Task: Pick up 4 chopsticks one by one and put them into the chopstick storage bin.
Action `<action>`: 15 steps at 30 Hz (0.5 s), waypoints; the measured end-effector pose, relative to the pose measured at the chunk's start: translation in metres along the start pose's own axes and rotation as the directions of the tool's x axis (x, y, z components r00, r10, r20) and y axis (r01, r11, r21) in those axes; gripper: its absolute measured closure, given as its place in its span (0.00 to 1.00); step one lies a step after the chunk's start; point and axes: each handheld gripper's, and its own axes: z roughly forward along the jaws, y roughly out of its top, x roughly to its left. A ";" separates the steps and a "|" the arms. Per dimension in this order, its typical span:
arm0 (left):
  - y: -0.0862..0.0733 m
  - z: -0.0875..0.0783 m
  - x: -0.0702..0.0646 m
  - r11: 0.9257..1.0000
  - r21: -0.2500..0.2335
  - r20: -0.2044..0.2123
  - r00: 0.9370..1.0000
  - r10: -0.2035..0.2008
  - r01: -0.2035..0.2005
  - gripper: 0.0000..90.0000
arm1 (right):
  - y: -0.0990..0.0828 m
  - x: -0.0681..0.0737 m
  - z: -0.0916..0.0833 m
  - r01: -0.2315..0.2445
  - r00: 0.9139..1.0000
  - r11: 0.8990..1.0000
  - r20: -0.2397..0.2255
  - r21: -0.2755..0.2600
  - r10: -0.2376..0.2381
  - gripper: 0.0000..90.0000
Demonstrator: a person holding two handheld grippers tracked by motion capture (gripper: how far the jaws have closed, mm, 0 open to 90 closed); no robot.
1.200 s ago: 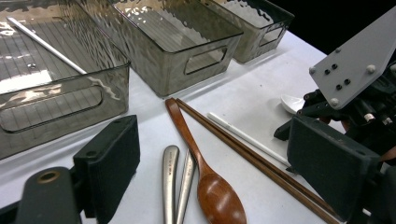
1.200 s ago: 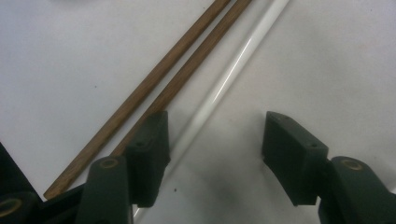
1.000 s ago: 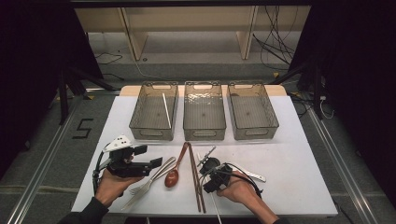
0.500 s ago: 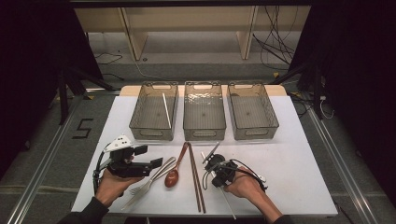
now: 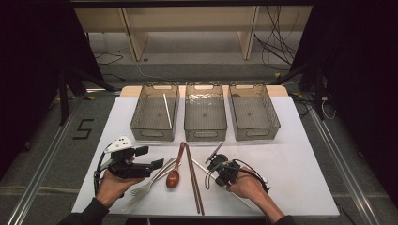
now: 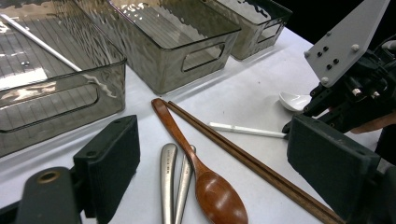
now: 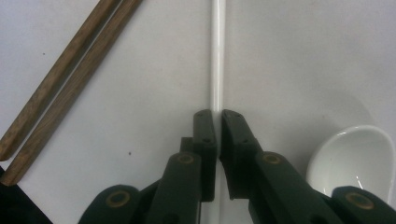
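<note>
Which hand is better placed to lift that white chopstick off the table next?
Right. The right gripper is already shut on the white chopstick, while the left gripper hangs open over the wooden spoon.

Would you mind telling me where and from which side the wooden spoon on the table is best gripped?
Probably at mid-handle of the wooden spoon, coming straight down from above with the fingers either side. It lies flat, and the handle is slim and straight while the bowl is wide and rounded. The brown chopsticks and metal cutlery lie close beside it, so the upper handle offers more room.
</note>
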 end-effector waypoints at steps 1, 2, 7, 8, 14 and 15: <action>0.000 0.000 0.000 1.000 0.000 0.000 1.000 0.000 0.000 0.19 | 0.000 0.000 0.000 0.003 1.000 1.000 -0.001 -0.001 -0.003 0.95; 0.000 0.000 0.000 1.000 0.001 0.000 1.000 0.000 0.000 0.19 | 0.000 0.000 0.000 0.004 1.000 1.000 0.000 0.000 -0.004 0.95; 0.000 0.000 0.001 1.000 0.004 -0.001 1.000 -0.003 0.003 0.19 | -0.001 -0.001 -0.002 0.025 1.000 1.000 0.015 -0.005 -0.025 0.95; 0.000 0.001 0.001 1.000 0.004 -0.002 1.000 -0.005 0.005 0.19 | -0.001 -0.001 -0.004 0.022 1.000 1.000 0.016 -0.010 -0.022 0.95; -0.001 0.001 0.002 1.000 0.006 0.002 1.000 -0.017 0.017 0.19 | -0.003 -0.005 -0.015 0.014 1.000 0.998 0.014 -0.064 -0.013 0.95; -0.001 0.001 0.002 1.000 0.004 0.003 1.000 -0.021 0.021 0.19 | -0.003 -0.006 -0.016 0.013 1.000 0.998 0.015 -0.066 -0.012 0.95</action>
